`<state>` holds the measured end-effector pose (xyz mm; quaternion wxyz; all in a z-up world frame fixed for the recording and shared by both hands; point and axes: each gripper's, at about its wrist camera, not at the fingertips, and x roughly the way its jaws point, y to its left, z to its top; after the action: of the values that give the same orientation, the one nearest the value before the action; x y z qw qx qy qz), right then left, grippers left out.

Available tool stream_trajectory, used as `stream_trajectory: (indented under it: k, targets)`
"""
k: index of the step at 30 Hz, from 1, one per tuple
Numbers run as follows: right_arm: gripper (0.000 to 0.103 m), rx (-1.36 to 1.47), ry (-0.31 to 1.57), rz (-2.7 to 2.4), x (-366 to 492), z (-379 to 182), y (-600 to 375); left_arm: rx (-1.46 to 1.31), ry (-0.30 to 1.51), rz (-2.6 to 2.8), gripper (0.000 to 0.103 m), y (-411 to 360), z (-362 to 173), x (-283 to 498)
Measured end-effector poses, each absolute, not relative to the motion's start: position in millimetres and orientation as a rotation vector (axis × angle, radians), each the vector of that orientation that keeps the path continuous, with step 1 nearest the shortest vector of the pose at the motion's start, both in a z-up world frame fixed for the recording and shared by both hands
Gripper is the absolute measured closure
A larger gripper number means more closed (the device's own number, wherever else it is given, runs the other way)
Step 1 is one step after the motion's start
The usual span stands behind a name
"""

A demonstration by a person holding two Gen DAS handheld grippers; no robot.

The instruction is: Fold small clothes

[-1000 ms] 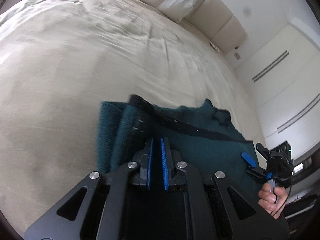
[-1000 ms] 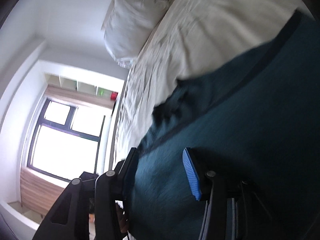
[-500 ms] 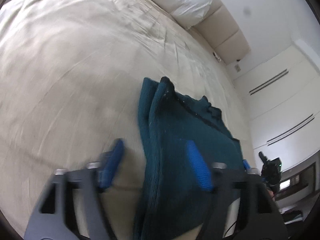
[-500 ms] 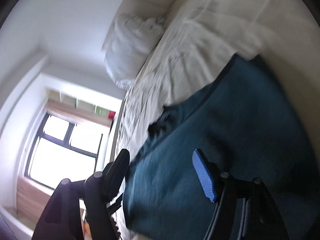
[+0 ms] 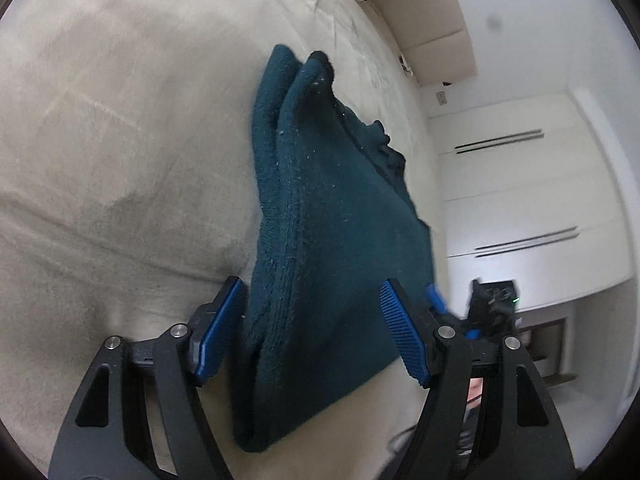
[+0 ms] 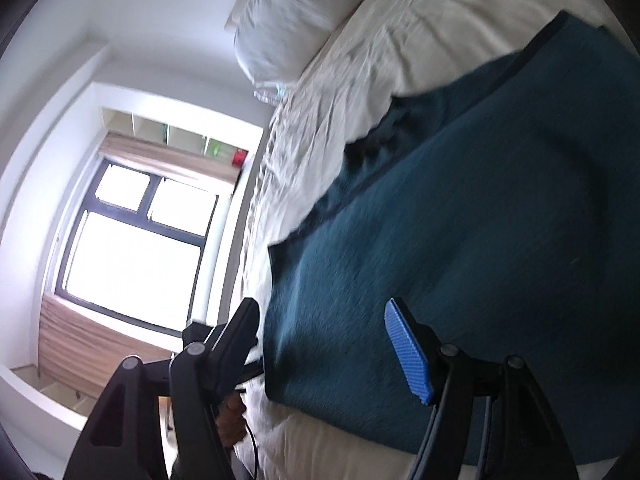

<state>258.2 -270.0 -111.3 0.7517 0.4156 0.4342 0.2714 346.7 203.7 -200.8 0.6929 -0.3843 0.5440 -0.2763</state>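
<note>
Closest in, the left gripper (image 5: 312, 332) has its jaws spread wide, blue pads straddling the near end of the folded teal knit garment (image 5: 332, 216) without pressing on it; those jaws have just been opening. The garment lies folded in layers on the beige bed cover (image 5: 120, 128), its near end close to the cover's near edge, its dark-trimmed far end bunched up toward the middle of the bed. Over on the right wrist view, the right gripper (image 6: 324, 344) is also spread wide, empty, hanging over the same teal garment (image 6: 480, 240), its jaws likewise just opened. Beyond the garment the rumpled cover runs up to a white pillow (image 6: 292, 12) at the head of the bed, with a bright window (image 6: 132, 248) off to the side.
</note>
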Motion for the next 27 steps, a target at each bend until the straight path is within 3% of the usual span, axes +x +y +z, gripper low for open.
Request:
stream_trajectory:
  k: [9, 14, 18, 21, 27]
  targets:
    - [0.034, 0.854, 1.008, 0.688, 266, -107, -225, -0.890, 1.289, -0.680, 0.045, 192, -210, 351]
    - [0.034, 0.826, 1.037, 0.720, 269, -107, -207, -0.913, 1.293, -0.682, 0.067, 198, -216, 349]
    - [0.034, 0.813, 1.068, 0.721, 279, -112, -193, -0.947, 1.289, -0.673, 0.073, 205, -219, 346]
    - [0.034, 0.805, 1.088, 0.722, 291, -113, -184, -0.939, 1.281, -0.649, 0.089, 210, -216, 346]
    - [0.035, 0.793, 1.133, 0.664, 314, -126, -183, -0.900, 1.256, -0.603, 0.094, 210, -203, 339]
